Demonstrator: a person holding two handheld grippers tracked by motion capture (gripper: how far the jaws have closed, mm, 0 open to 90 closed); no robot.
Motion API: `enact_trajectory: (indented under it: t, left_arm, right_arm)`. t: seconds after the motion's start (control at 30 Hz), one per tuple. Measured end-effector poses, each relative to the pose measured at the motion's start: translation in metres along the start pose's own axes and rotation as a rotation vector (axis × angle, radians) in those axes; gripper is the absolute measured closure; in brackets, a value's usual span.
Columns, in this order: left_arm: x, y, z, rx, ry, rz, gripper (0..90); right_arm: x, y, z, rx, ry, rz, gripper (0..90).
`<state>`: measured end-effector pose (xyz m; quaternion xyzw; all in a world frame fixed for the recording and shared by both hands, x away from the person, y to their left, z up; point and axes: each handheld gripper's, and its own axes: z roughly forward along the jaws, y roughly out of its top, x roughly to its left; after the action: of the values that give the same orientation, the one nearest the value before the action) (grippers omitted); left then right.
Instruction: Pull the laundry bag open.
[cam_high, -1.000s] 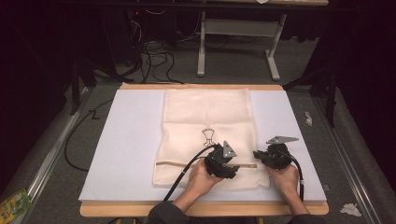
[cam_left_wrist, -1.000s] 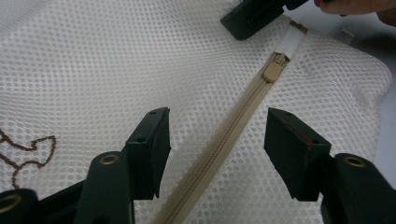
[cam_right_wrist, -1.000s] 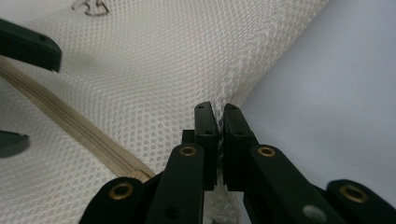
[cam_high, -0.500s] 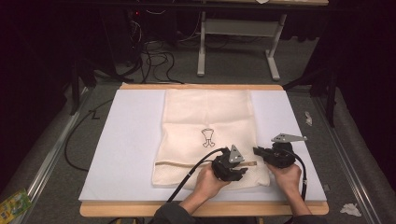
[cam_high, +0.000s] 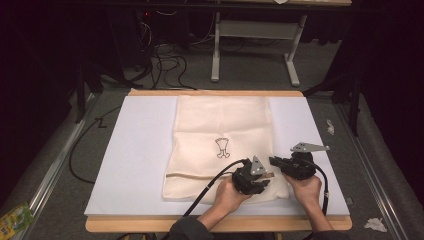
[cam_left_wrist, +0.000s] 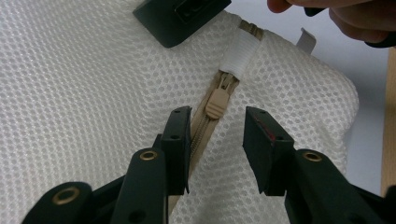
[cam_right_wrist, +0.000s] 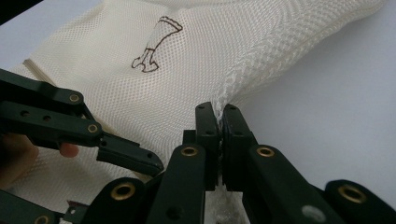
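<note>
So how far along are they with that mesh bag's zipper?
Early on. Done: the right tool is clamped on the mesh bag's edge, holding it steady. In hand: the left tool has just been closing, its jaws either side of the zipper pull but not yet pinching it. Left: gripping the pull and sliding it along the zipper.

Dark room with grey carpet floor (cam_high: 65, 165) — black cables (cam_high: 165, 62) upper left, a white desk frame (cam_high: 255, 45) at top centre.

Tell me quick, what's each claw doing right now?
Left claw: open, jaws have just been closing, straddling the zipper pull, not pressing it.
Right claw: closed on the mesh bag edge.
</note>
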<state>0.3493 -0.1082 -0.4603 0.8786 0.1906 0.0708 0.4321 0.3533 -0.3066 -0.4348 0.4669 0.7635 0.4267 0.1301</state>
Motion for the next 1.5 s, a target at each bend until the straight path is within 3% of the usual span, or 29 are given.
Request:
enact_trajectory:
  t: [0.17,0.27,0.4,0.5,0.83,1.5]
  left_arm:
    - [0.0,0.0,0.005,0.005,-0.013,-0.009,63.4]
    - [0.0,0.0,0.007,0.011,-0.017,0.015,67.8]
    - [0.002,0.001,0.007,-0.004,-0.062,0.008,75.4]
    - [0.001,0.001,0.008,0.004,-0.057,0.017,75.7]
    - [0.004,0.002,0.011,0.018,-0.062,-0.024,80.1]
    - [0.005,0.009,0.006,0.031,-0.082,-0.063,81.3]
  right_arm:
    - [0.001,0.0,0.001,0.001,0.009,0.002,88.8]
    - [0.002,0.0,0.002,0.006,0.01,0.0,88.8]
    - [0.002,-0.001,0.004,0.005,0.012,0.007,88.8]
    - [0.001,-0.002,0.004,0.0,0.013,0.007,88.8]
    - [0.0,-0.004,0.005,0.001,0.015,0.015,88.8]
    - [-0.006,-0.005,0.001,0.002,0.016,0.007,88.5]
